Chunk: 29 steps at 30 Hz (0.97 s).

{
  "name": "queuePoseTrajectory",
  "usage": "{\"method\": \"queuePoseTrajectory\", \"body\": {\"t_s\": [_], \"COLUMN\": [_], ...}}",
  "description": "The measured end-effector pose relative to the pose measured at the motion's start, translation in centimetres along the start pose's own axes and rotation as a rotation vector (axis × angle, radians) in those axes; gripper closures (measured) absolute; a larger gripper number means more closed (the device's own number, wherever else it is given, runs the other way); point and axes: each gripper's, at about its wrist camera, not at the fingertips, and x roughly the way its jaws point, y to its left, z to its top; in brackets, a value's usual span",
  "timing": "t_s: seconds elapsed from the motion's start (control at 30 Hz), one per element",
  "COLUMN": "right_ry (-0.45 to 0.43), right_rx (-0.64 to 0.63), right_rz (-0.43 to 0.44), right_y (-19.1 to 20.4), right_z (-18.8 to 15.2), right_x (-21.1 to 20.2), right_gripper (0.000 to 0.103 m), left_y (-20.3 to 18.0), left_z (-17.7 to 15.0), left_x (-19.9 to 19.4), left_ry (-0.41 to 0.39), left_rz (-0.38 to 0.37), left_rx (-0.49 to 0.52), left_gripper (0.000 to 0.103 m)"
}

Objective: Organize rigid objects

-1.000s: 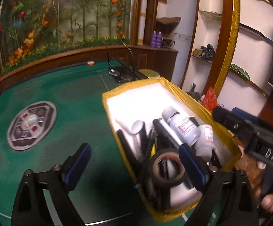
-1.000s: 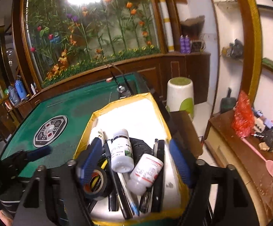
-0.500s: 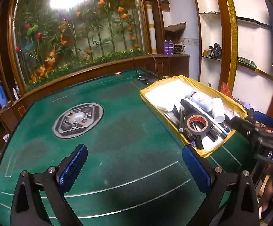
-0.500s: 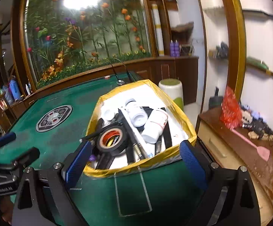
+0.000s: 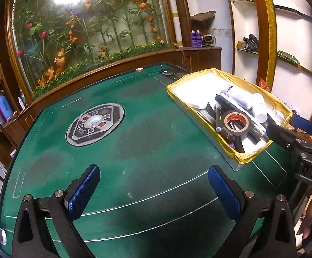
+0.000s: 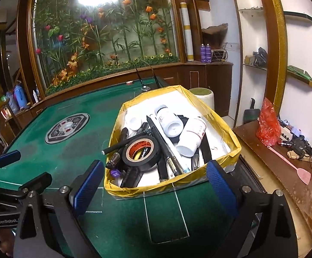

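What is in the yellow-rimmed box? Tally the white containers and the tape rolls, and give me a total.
White containers: 3
Tape rolls: 1
Total: 4

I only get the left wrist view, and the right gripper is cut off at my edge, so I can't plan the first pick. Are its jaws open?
Observer: Yes. The right gripper has just been opening its jaws. They stand wide with nothing between them, just short of the yellow-lined box.
Operator: What is easiest to reach from there?
Observer: The black tape roll lies on top of the pile, and a black pen beside it pokes out over the box's left rim.
Operator: Anything past the table on the far right?
Observer: A white stool with a green top stands on the floor just beyond the box.
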Motion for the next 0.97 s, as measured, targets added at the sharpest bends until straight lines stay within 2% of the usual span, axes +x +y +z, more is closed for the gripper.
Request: {"method": "queuePoseTrajectory", "body": {"t_s": [0.27, 0.97], "right_ry": [0.025, 0.014], "right_rx": [0.003, -0.006], "right_rz": [-0.003, 0.0], "right_y": [-0.2, 0.14], "right_z": [-0.15, 0.12], "right_x": [0.88, 0.64], "right_gripper": [0.007, 0.007], "left_y": [-0.63, -0.37], "left_z": [-0.31, -0.8], "left_x": [0.32, 0.15], "left_ry": [0.006, 0.041], "left_rz": [0.013, 0.03], "left_rx": [0.032, 0.042], "left_gripper": [0.001, 0.001]}}
